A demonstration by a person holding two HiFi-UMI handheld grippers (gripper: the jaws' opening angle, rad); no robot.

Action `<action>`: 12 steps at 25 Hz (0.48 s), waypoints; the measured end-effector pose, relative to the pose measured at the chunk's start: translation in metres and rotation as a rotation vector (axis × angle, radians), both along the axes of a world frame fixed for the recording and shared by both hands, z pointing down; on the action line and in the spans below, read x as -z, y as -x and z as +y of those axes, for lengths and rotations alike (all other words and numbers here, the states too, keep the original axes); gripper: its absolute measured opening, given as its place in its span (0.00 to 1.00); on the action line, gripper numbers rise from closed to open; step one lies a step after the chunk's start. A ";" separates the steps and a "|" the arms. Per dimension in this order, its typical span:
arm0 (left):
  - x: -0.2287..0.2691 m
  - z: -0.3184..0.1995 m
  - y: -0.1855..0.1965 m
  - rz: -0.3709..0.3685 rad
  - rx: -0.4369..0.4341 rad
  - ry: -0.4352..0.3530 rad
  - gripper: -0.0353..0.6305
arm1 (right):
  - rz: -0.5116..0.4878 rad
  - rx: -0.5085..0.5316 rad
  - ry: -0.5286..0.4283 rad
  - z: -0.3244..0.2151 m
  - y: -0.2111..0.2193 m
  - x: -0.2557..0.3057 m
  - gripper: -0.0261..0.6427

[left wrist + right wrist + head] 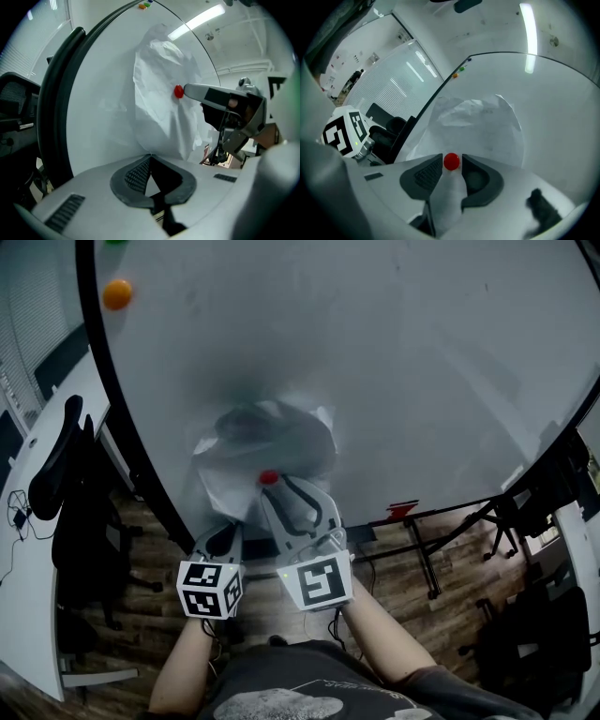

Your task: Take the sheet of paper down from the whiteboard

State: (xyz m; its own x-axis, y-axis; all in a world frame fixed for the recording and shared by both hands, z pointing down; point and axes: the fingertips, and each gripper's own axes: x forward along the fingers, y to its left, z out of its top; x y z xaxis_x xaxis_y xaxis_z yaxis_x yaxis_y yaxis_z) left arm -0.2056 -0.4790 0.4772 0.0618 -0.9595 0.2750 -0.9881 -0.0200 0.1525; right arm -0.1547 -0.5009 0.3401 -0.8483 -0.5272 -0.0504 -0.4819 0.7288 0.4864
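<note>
A crumpled white sheet of paper (272, 442) hangs low on the whiteboard (403, 352), pinned by a red magnet (269, 478). My left gripper (223, 529) is shut on the sheet's bottom edge; in the left gripper view its tips (150, 155) meet right where the paper (159, 93) ends. My right gripper (281, 486) is open at the magnet. In the right gripper view the magnet (451, 161) sits between the two pads with a sliver of gap on each side, and the paper (478, 122) spreads behind it.
An orange magnet (117, 294) sticks to the board's upper left, near its black frame. A dark office chair (66, 484) and a white desk (28, 559) stand to the left. The board's black stand legs (441, 531) and another chair (534, 615) are to the right.
</note>
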 end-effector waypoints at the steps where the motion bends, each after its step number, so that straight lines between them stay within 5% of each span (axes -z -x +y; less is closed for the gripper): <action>1: 0.001 0.001 0.001 0.000 0.000 -0.004 0.08 | 0.004 -0.006 -0.016 0.000 0.003 0.001 0.21; 12: 0.005 0.011 0.000 -0.008 -0.017 -0.005 0.08 | 0.071 -0.140 -0.119 -0.008 0.013 -0.002 0.23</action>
State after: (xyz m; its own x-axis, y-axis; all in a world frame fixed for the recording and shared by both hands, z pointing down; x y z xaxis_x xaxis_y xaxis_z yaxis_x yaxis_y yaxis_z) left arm -0.2054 -0.4681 0.4725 0.0759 -0.9596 0.2711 -0.9888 -0.0373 0.1446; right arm -0.1677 -0.5088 0.3417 -0.7705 -0.6345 -0.0618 -0.5359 0.5922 0.6017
